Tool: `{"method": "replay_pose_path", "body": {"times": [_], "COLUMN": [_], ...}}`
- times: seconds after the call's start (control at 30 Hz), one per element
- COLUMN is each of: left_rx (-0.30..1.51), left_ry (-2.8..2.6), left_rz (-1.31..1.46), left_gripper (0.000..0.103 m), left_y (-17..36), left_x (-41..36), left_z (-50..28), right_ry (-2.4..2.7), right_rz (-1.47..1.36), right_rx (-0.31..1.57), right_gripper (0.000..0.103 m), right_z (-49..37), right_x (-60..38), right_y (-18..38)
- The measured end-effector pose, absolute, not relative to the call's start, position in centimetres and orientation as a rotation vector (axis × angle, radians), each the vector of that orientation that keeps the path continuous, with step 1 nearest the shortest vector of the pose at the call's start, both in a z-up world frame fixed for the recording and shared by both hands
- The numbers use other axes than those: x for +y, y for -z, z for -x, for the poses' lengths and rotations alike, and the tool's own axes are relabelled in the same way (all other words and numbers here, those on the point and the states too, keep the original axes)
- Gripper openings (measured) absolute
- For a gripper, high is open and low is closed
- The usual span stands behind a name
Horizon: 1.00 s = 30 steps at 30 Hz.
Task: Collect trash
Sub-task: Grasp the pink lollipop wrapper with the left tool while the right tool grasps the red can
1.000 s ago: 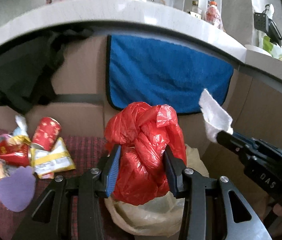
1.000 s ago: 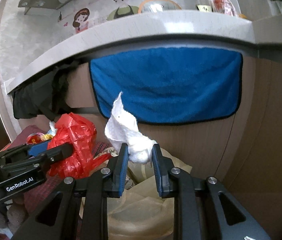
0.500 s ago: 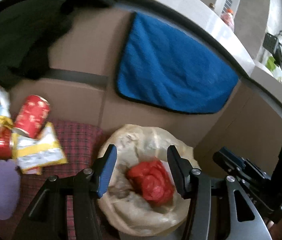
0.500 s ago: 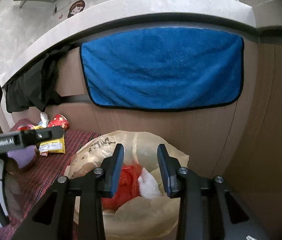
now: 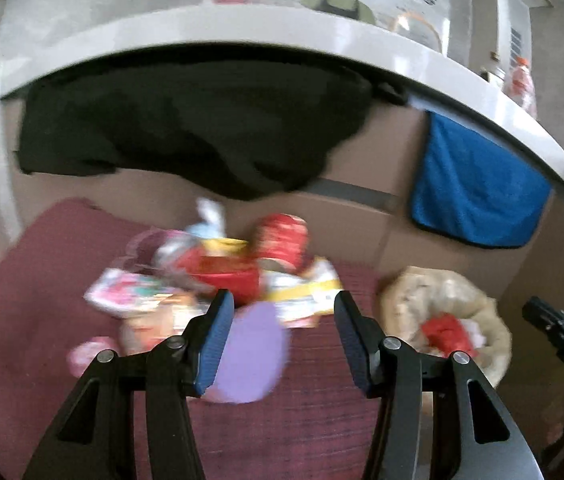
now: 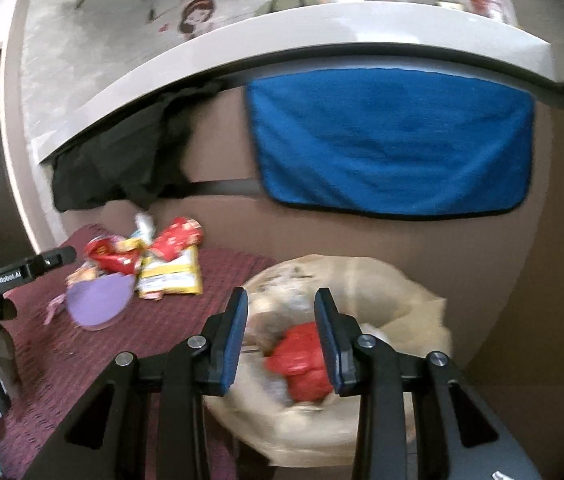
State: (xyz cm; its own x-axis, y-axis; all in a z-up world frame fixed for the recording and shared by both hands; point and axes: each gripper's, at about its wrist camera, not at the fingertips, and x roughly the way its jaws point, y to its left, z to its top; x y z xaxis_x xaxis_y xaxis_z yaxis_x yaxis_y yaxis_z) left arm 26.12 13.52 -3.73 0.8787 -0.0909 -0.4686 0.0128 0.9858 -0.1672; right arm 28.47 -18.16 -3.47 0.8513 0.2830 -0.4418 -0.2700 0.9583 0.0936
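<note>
We see the left gripper [image 5: 279, 332] with jaws apart and empty, aimed at the trash pile [image 5: 241, 276] on the maroon cloth [image 5: 41, 280]. The right gripper [image 6: 279, 336] is also parted, nothing between the pads, hovering over the beige trash bag [image 6: 382, 280].

Pile is motion-blurred: a red can [image 5: 282, 240], a yellow-and-white wrapper [image 6: 169, 274], pink packets [image 5: 129, 294], and a purple heart-shaped piece [image 5: 249, 356] nearest the left jaws, lying in front of the wrappers.

The bag sits at the right end of the cloth, against the brown panel [image 6: 542, 280]; a red plastic bag [image 6: 306, 360] and white tissue [image 5: 476, 330] lie inside.

Behind: a blue towel [image 6: 394, 144] and black fabric [image 5: 185, 128] hang under the white counter edge [image 5: 241, 28]; cartoon stickers [image 6: 197, 14] on the wall.

Readable text: "GenRobot.AI" on the left gripper's side in the right view. Wall characters too blurred.
</note>
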Motion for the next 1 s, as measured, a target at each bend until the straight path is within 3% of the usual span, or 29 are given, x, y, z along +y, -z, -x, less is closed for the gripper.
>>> {"method": "replay_pose_path", "body": {"times": [0.4, 1.0], "left_rx": [0.54, 0.773], "left_ry": [-0.072, -0.142], "left_rz": [0.414, 0.441], "left_gripper": [0.053, 0.053], "left_y": [6.7, 13.6], "left_x": [26.8, 28.3], "left_z": [-23.0, -29.1], "right_ry": [-0.478, -0.536], "right_rz": [0.057, 0.121], "right_rx": [0.523, 0.604], "right_gripper": [0.032, 0.032], "right_z": [-28.5, -29.4], "right_x": [-7.4, -2.1], "right_y": [4.7, 6.6]}}
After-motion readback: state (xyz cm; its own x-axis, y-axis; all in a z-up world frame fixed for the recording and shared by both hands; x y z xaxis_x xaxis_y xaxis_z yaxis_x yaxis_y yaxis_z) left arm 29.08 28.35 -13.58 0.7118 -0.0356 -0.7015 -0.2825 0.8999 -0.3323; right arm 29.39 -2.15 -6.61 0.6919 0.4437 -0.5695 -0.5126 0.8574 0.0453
